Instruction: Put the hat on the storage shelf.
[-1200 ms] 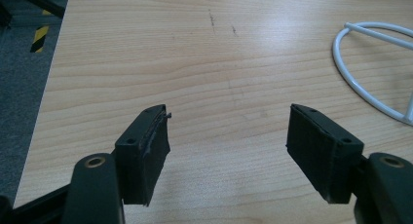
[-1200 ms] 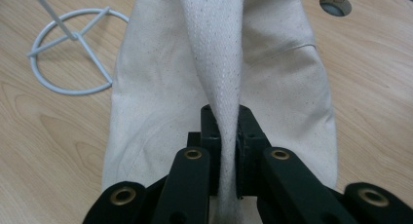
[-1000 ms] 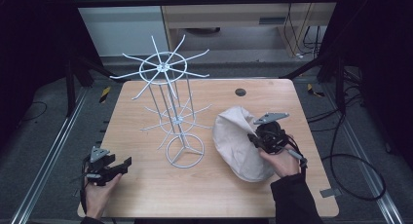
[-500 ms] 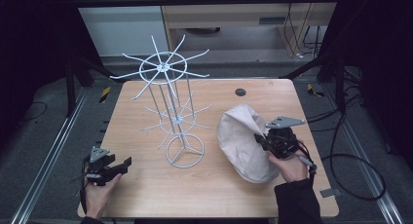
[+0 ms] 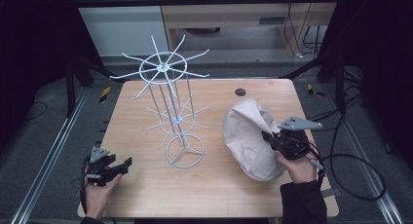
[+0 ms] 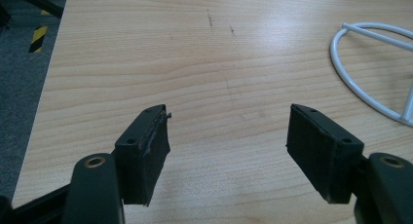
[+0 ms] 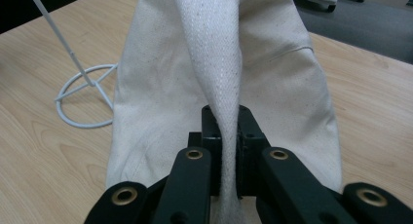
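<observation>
The right claw [image 7: 225,136] is clamped on a fold of the cream cloth bag [image 5: 251,136], lower right of the high view, its long axis running up-left to lower-right. The left claw [image 6: 226,151] gapes wide, empty, over the desk [image 5: 146,195] beside the white wire rack [image 5: 170,112].

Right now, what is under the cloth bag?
The cloth bag lies on the wooden table, its strap pinched by the right gripper. Anything beneath or inside it is hidden by the fabric.
</observation>
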`<state>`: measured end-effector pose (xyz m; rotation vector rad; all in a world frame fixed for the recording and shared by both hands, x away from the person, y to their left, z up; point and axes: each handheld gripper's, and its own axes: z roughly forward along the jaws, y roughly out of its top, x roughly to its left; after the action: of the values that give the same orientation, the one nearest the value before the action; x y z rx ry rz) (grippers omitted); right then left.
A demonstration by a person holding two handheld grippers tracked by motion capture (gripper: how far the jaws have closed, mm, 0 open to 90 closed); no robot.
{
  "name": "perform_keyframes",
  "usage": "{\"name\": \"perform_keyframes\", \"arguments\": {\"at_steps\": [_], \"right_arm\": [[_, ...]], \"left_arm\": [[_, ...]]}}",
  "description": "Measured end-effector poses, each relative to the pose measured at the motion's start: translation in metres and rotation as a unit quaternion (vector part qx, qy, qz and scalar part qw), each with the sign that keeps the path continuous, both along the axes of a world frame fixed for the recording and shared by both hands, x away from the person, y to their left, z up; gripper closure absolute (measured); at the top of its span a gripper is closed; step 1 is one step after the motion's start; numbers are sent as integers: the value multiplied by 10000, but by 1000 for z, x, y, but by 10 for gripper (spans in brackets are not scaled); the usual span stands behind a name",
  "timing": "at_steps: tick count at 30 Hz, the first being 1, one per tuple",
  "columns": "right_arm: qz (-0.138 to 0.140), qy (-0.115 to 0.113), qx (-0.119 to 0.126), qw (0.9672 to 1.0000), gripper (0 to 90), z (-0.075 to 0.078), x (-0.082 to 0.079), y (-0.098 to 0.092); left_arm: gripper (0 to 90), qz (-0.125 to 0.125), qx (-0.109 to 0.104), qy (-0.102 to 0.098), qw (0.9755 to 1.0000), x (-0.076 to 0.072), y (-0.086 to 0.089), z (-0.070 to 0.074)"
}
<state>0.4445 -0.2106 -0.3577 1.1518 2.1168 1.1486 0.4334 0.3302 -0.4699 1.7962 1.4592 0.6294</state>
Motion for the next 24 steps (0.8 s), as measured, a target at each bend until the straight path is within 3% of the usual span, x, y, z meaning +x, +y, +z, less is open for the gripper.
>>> {"name": "perform_keyframes", "arguments": {"at_steps": [9,24], "right_arm": [[72,-167,188,9997,861,4,-4,-4],[161,-624,487,9967,862,28,-22,-11]], "left_arm": [[313,4,33,-1,10000,0,-2,0],[313,-54,37,1,10000,1,-2,0]]}}
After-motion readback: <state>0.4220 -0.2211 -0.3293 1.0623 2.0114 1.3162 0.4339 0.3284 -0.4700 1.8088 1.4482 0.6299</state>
